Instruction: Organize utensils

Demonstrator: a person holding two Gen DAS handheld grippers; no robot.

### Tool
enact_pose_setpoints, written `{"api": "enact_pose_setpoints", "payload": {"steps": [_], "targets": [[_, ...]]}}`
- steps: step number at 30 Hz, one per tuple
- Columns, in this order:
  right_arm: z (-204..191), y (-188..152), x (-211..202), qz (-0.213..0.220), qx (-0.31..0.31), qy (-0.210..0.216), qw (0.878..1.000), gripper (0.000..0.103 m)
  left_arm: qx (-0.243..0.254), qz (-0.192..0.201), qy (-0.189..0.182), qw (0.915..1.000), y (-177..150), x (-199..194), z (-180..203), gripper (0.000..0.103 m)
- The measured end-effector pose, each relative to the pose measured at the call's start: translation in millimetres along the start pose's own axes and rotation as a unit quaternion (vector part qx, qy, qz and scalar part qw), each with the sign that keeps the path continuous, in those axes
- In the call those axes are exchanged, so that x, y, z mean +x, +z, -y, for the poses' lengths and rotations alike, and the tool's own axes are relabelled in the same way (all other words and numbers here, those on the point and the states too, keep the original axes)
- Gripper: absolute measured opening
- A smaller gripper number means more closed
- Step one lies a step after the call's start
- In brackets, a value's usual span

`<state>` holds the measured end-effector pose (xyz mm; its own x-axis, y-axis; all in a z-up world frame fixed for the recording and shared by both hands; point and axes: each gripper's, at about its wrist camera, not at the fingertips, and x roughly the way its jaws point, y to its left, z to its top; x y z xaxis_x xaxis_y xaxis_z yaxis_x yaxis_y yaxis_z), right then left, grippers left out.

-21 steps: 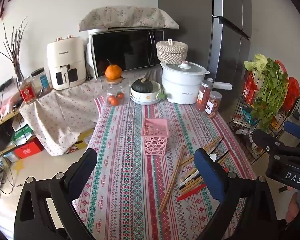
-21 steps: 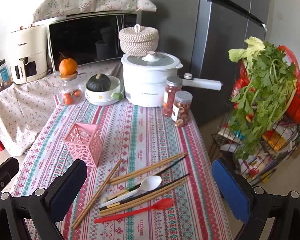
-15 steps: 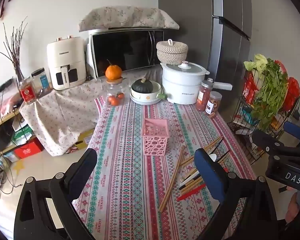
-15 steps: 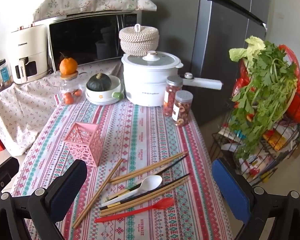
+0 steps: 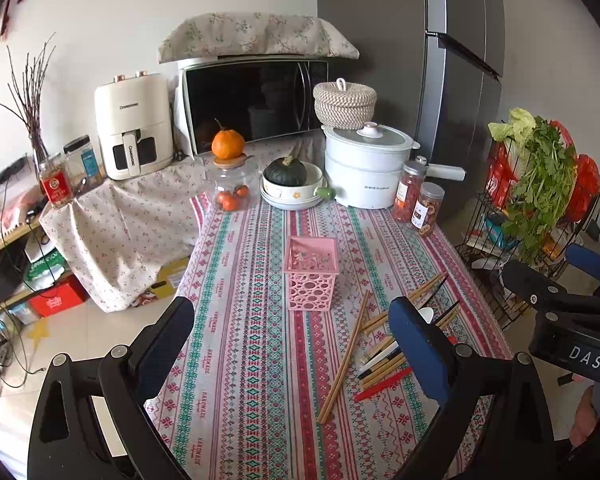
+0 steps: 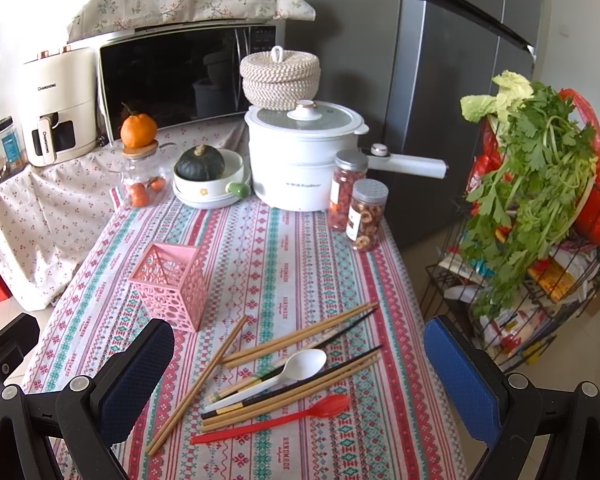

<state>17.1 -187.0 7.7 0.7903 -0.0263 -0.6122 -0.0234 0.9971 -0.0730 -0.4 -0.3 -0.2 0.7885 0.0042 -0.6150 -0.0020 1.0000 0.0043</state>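
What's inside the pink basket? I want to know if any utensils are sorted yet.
The pink basket looks empty from above: only its perforated bottom shows. The chopsticks, white spoon and red spoon all lie on the tablecloth beside it.

Handheld gripper hardware, both wrist views.
Left gripper (image 5: 292,344): black angular plastic frame, silver round screws at the linkage pivots, dark navy textured pads on the jaws. Right gripper (image 6: 300,372): same black frame and silver screws; near pad dark navy, far pad brighter blue. In the left view the right gripper's black body sits at lower right of frame, bearing white "DAS" lettering. A fingertip (image 5: 582,424) shows at the lower right edge.
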Motion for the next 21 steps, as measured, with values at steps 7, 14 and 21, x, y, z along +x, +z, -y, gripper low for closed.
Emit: {"api": "enact_pose_setpoints", "payload": {"steps": [7,14,21], "targets": [[-1,0,0,-0.001,0.001,0.001,1.0,0.102,0.0,0.0,0.0,1.0,-6,-1,-3,0.099],[-2,1,0,-0.001,0.003,0.004,1.0,0.102,-0.003,-0.001,0.0,1.0,-6,1,-9,0.099],[2,2,3,-0.005,0.008,0.002,1.0,0.102,-0.008,0.0,0.004,1.0,0,1,-10,0.099]]}}
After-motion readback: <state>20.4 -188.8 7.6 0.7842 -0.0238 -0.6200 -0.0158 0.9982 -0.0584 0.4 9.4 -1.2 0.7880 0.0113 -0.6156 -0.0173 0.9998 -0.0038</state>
